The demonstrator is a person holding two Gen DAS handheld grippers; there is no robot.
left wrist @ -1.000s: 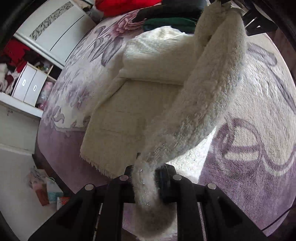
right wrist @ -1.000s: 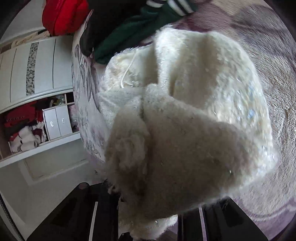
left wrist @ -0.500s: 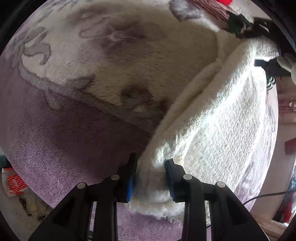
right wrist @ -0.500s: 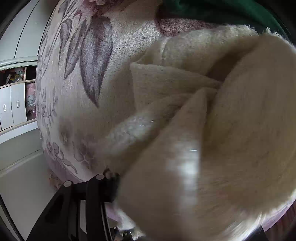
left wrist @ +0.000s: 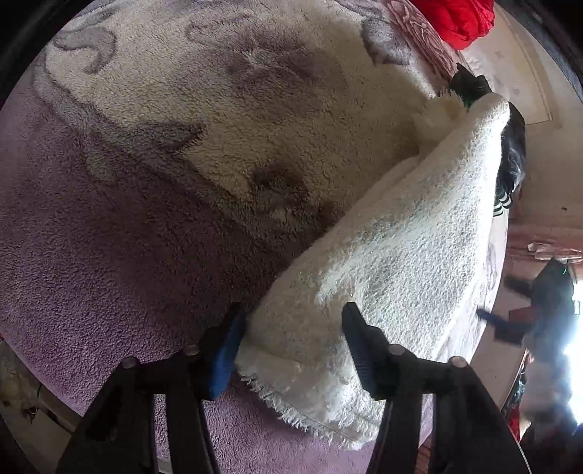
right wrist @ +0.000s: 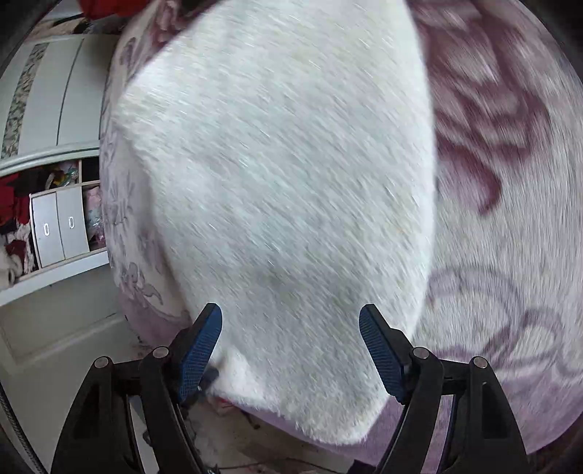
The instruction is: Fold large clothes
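Left wrist view shows the left gripper (left wrist: 291,324) with its jaws spread apart on either side of the fringed edge of the white fluffy garment (left wrist: 400,255), no longer pinching it; the cloth lies folded over itself on the purple patterned blanket (left wrist: 127,237), with a red garment (left wrist: 462,18) and a dark one well beyond its far end. Right wrist view, badly smeared by motion, shows the right gripper (right wrist: 291,328) likewise released, its blue pads wide apart and the white pile filling the gap beyond them without being clamped. By my reading, a fold has just been laid down and both claws have let go, so the step in hand is the release. The next move likely calls for backing clear without dragging the fringe, then regripping two corners of the doubled cloth for a further fold.
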